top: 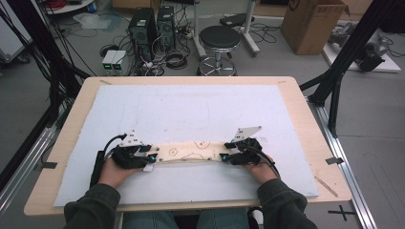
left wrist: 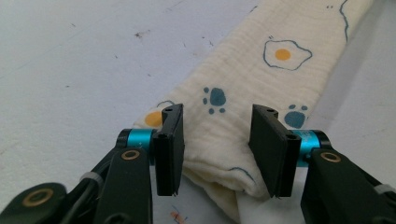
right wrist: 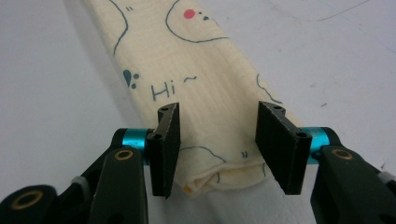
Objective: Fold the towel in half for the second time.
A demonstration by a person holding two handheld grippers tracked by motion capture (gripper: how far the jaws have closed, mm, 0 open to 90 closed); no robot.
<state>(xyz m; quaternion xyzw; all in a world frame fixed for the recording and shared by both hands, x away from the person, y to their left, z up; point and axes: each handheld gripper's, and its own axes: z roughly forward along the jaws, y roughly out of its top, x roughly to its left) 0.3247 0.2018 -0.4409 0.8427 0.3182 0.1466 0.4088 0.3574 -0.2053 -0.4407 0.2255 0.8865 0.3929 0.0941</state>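
Observation:
A cream cloth (top: 191,152), folded into a long narrow strip, lies across the white mat near the front of the table. It is printed with fried eggs, paw marks and a "Hi". My left gripper (top: 152,159) is at the strip's left end and my right gripper (top: 223,156) at its right end. In the left gripper view the folded end of the cloth (left wrist: 252,79) lies between the jaws of the left gripper (left wrist: 217,149), which stand apart without pressing it. In the right gripper view the other end of the cloth (right wrist: 187,56) lies likewise between the spread jaws of the right gripper (right wrist: 217,144).
The white mat (top: 191,109) covers most of the wooden table (top: 71,138). Beyond the far edge, on the floor, stand a black stool (top: 219,38), computer towers (top: 143,26) with cables, and a cardboard box (top: 310,24). Black frame posts flank the table.

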